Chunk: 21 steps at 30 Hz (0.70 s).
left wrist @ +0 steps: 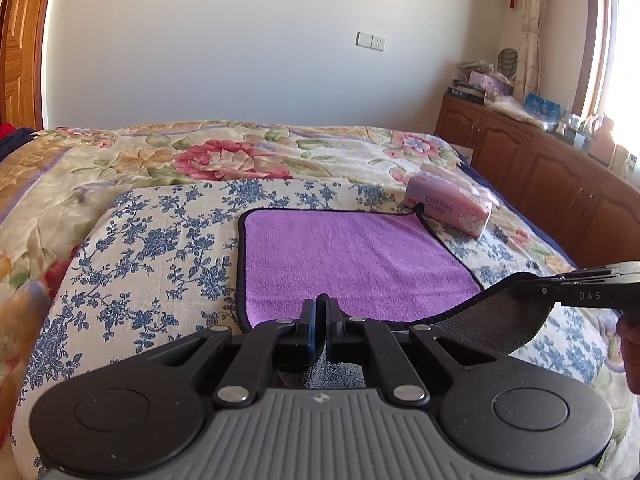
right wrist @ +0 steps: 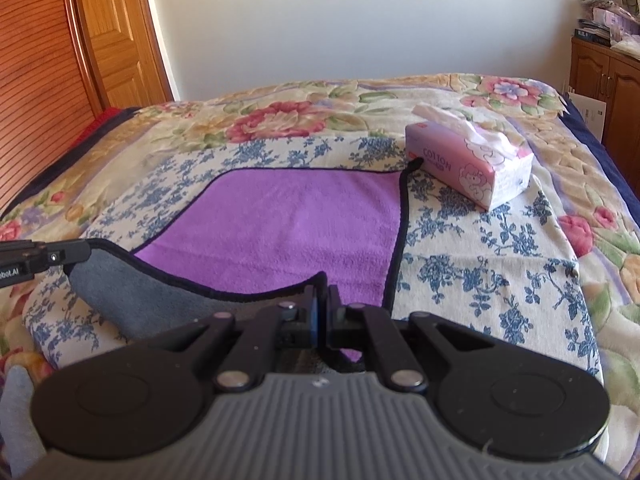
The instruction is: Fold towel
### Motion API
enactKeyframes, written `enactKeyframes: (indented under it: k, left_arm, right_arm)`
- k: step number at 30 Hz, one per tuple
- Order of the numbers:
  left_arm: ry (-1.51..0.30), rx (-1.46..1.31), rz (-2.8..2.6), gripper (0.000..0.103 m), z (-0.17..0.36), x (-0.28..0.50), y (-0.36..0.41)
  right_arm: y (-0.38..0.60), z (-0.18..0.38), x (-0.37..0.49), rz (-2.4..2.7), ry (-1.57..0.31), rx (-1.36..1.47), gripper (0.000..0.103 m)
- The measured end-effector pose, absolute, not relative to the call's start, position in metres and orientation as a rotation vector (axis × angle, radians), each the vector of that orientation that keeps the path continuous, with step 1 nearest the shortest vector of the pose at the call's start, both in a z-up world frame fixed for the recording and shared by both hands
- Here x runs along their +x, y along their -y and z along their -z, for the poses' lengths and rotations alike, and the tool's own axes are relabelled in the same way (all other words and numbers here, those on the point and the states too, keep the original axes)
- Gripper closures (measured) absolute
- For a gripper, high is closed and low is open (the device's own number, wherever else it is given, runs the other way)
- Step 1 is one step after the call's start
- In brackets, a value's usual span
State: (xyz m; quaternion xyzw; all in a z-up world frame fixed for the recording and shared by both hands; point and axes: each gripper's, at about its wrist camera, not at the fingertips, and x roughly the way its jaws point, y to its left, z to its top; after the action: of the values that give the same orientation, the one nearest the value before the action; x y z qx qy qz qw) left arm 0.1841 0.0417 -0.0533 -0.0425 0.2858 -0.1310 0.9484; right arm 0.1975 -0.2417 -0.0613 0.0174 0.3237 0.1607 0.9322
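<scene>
Your left gripper (left wrist: 322, 307) and right gripper (right wrist: 322, 295) each pinch the purple towel's (left wrist: 352, 256) near edge on the bed (left wrist: 132, 240), its far corner touching the tissue pack (right wrist: 466, 160) labelled "COTTON".

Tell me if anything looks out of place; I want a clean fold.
Only the tissue pack: it sits at the purple towel's far right corner, touching or nearly touching its hanging loop. Otherwise nothing odd; the left gripper and right gripper each pinch a near corner, lifted.
</scene>
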Motion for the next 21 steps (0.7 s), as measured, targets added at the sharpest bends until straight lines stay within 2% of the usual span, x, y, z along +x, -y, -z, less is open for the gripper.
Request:
enactKeyframes:
  k: [21]
  left_arm:
    - [-0.499, -0.069, 0.271, 0.098, 0.028, 0.193, -0.037]
  right_arm:
    - [0.241, 0.043, 0.211, -0.342, -0.572, 0.017, 0.098]
